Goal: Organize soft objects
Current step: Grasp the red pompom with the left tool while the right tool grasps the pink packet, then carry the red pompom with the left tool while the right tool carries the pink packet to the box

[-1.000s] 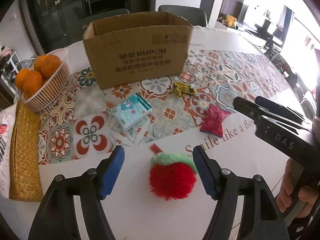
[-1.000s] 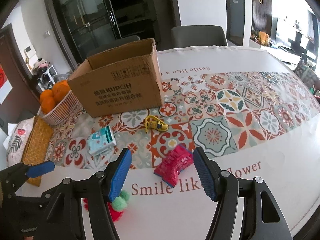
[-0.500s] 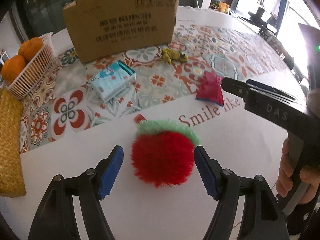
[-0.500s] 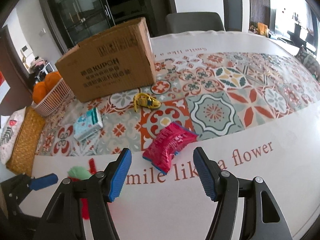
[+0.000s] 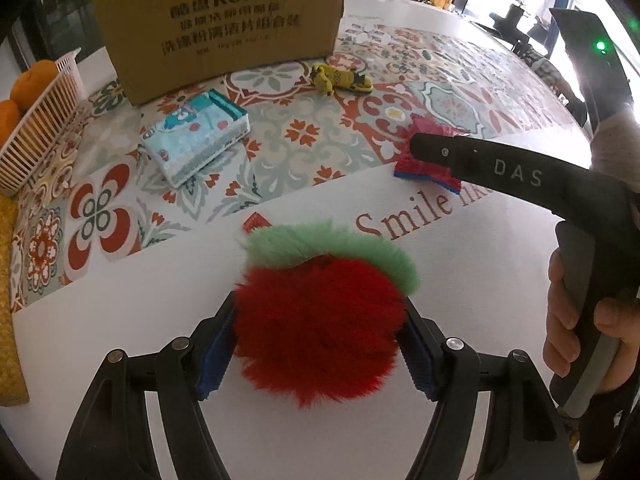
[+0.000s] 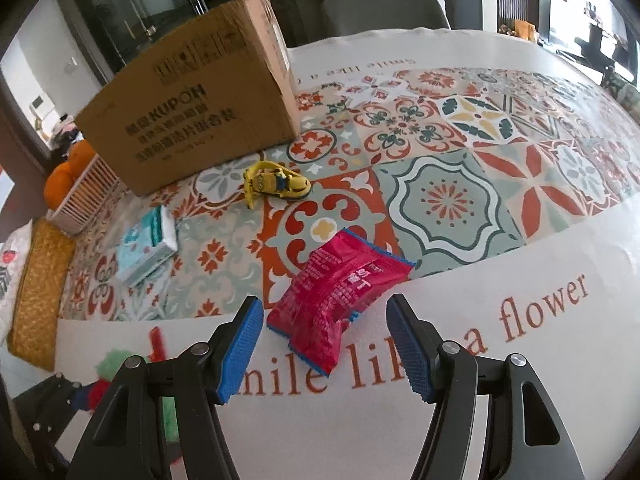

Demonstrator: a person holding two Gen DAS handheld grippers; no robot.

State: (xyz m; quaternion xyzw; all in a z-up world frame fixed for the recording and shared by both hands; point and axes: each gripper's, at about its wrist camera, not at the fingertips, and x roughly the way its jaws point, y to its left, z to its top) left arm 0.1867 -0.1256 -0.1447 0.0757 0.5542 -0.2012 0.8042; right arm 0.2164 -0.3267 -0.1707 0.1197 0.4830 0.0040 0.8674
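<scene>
Patterned cloth over the desk, and my left hand-held gripper (image 5: 318, 340) sits spread around the red pompom (image 5: 320, 328), pads brushing fur, not yet squeezing. Right hand-held gripper (image 6: 324, 344) gapes just short of the pink packet (image 6: 340, 292). Risk: I pinch only fluff and it slips.

Box (image 5: 218, 20) top cut off; right tongs' arm hides part of red packet (image 5: 424, 166)
</scene>
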